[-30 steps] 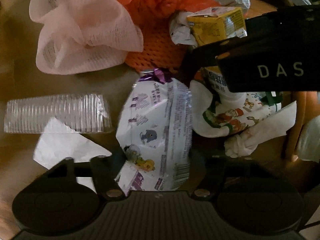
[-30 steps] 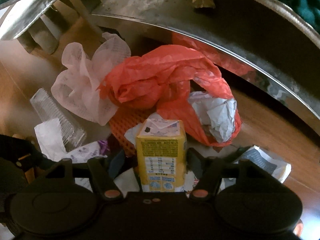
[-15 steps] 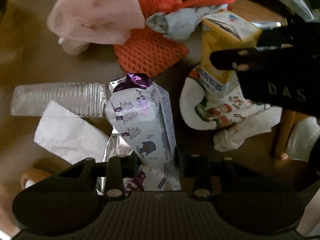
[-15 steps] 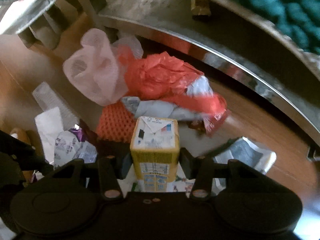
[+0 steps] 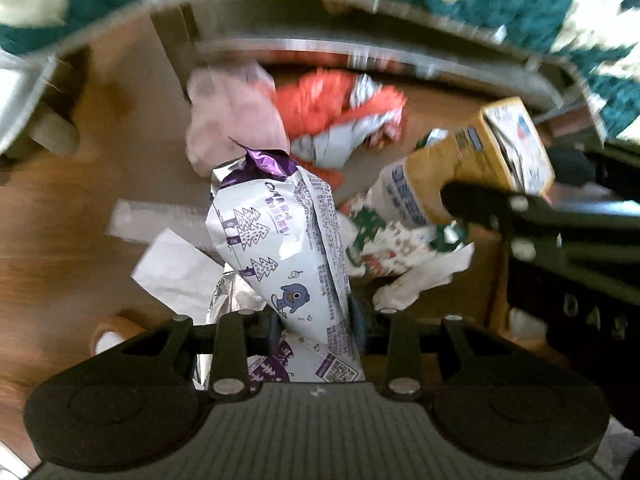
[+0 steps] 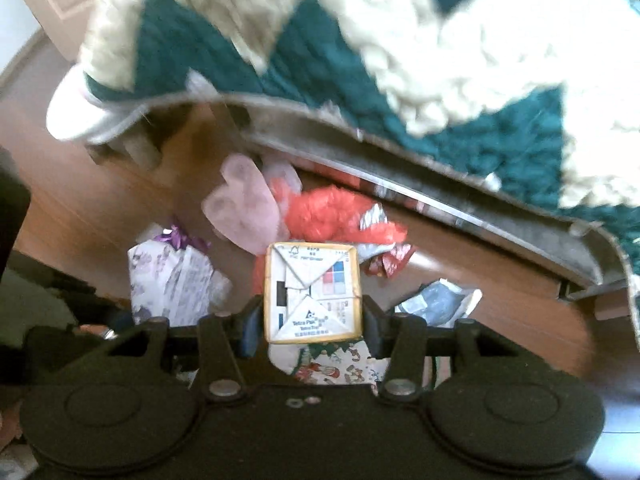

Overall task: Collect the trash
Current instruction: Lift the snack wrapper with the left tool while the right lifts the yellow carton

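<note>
My left gripper (image 5: 314, 320) is shut on a white and purple snack wrapper (image 5: 280, 248) and holds it up above the wooden floor; the wrapper also shows in the right wrist view (image 6: 172, 280). My right gripper (image 6: 312, 320) is shut on a yellow drink carton (image 6: 312, 292), lifted off the floor; it shows at the right of the left wrist view (image 5: 472, 168). Below lie an orange plastic bag (image 5: 332, 104), a pale pink net (image 5: 228, 120), a clear plastic cup (image 5: 160, 220), a white paper (image 5: 176, 272) and a Christmas-print napkin (image 5: 384, 240).
A metal-edged base (image 6: 440, 184) with a green and cream knitted blanket (image 6: 440, 60) over it runs behind the pile. A crumpled grey wrapper (image 6: 436, 304) lies on the floor to the right. A tape roll (image 5: 112, 330) sits at the lower left.
Both grippers have closed on their items and lifted: the left raised the snack wrapper, the right raised the yellow carton. Both cameras pulled up and back, so the trash pile looks smaller and the blanket appears.
</note>
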### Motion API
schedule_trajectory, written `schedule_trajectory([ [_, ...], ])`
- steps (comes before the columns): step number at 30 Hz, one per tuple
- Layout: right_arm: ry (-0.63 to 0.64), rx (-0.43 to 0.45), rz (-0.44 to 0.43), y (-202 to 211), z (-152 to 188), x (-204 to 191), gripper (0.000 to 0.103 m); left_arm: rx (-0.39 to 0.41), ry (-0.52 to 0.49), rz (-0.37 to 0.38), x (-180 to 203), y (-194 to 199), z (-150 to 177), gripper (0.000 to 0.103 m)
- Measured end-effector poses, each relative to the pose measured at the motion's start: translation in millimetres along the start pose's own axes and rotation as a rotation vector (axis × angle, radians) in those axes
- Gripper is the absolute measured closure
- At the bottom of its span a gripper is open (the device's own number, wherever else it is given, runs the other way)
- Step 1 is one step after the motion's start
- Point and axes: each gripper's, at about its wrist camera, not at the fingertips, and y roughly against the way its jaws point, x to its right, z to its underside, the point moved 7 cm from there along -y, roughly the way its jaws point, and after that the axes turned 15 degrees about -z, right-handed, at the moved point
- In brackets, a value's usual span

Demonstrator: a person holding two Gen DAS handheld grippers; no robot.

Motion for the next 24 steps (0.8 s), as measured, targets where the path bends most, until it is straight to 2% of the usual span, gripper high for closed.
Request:
schedule_trajectory([
  [5, 0.074, 0.137, -0.013, 74.5, -9.0, -34.8, 0.056, 0.144, 0.053, 0.016, -15.0, 72.9, 3.5, 0.070],
  [9, 0.176, 0.243, 0.008, 130.0, -8.4, -64.4, 0.056, 0.252, 0.093, 0.035, -27.1, 131.6, 14.0, 0.070],
  [13, 0.223, 0.348, 0.023, 179.4, -11.5, -83.7, 0.056, 0.350, 0.122, 0.047, -34.8, 184.7, 22.3, 0.070],
  [24, 0.356, 0.612, 0.099, 312.6, -54.3, -113.3, 0.056, 0.649, 0.169, 0.074, -44.5, 333.4, 1.8, 0.070],
])
